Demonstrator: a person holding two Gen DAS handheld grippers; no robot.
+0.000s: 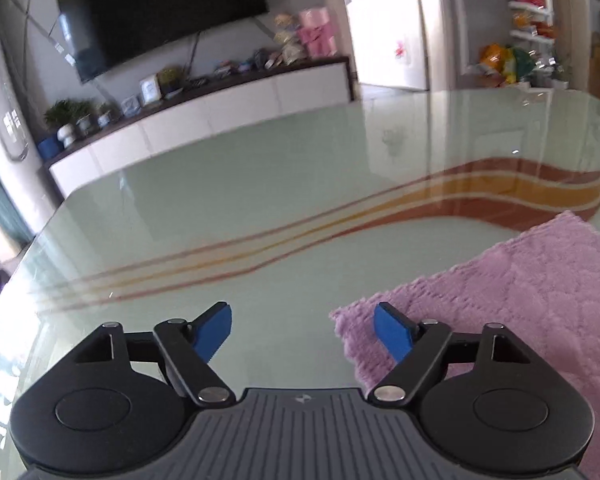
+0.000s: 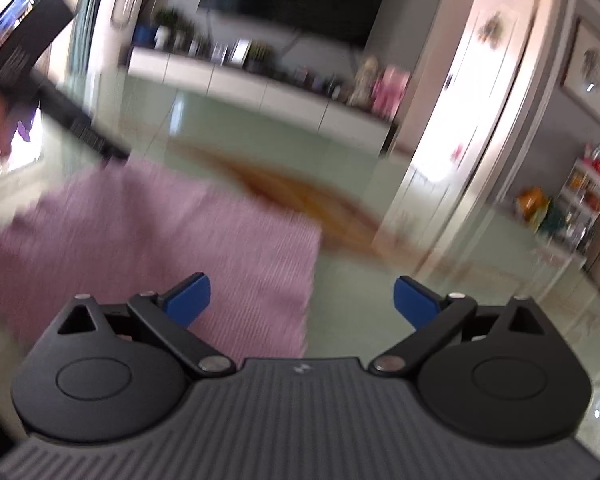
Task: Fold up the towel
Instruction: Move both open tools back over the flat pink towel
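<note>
A pink towel [image 1: 512, 304] lies flat on the glass table [image 1: 260, 200]; in the left wrist view it fills the lower right. My left gripper [image 1: 302, 328] is open and empty, just above the table, with the towel's near left corner beside its right finger. In the blurred right wrist view the towel [image 2: 160, 224] lies at the left and centre. My right gripper [image 2: 302, 300] is open and empty, above the towel's right edge, its left finger over the cloth and its right finger over bare glass.
The table has an orange and brown wavy band [image 1: 480, 192]. The other gripper's dark body [image 2: 40, 60] shows blurred at the upper left of the right wrist view. Beyond the table stand a white TV cabinet [image 1: 204, 120] and a TV [image 1: 160, 12].
</note>
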